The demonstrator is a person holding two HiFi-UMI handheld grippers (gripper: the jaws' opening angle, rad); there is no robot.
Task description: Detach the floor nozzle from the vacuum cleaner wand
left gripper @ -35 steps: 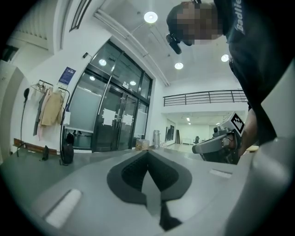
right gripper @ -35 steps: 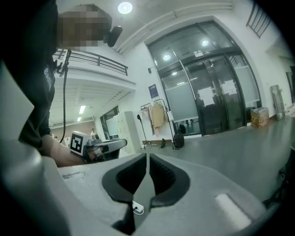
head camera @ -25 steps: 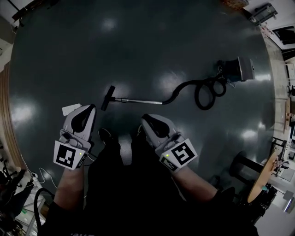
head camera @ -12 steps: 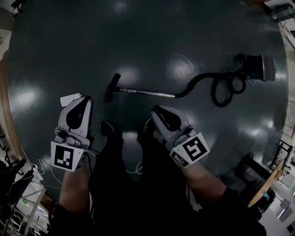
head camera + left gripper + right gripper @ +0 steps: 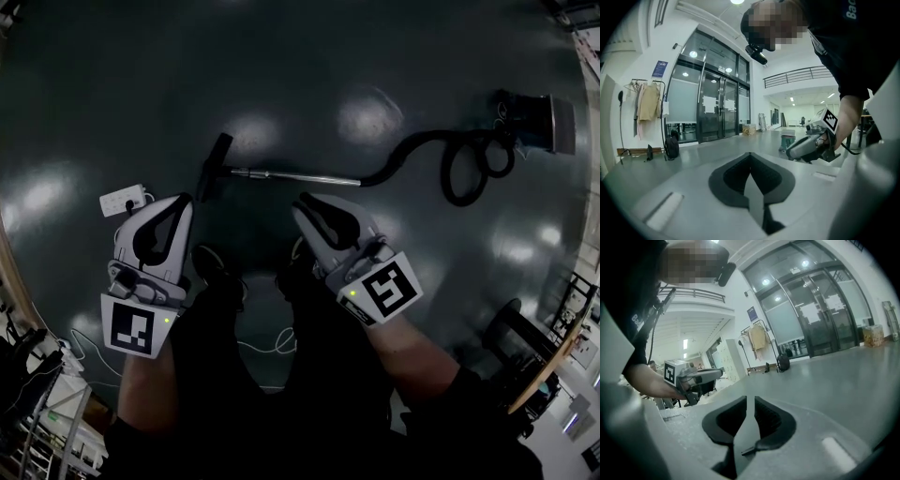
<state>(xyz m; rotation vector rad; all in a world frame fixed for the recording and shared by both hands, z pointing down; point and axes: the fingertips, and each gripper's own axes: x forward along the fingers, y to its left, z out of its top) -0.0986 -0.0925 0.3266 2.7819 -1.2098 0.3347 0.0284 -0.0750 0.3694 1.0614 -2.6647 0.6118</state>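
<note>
Dark, glossy floor fills the head view. The floor nozzle (image 5: 214, 166) lies well in from its left edge, joined to the metal wand (image 5: 295, 176) that runs right to the hose (image 5: 450, 159) and canister (image 5: 534, 120). Both grippers hang short of it. The left gripper (image 5: 183, 199) has its fingers pressed together and empty; the right gripper (image 5: 302, 202) has just been opening its fingers to a narrow gap with nothing between them. My worry is that shut fingers would only nudge the nozzle, and that the slick wand could roll or slide if I pull without bracing it. A power strip (image 5: 123, 199) just beside the left gripper might snag.
</note>
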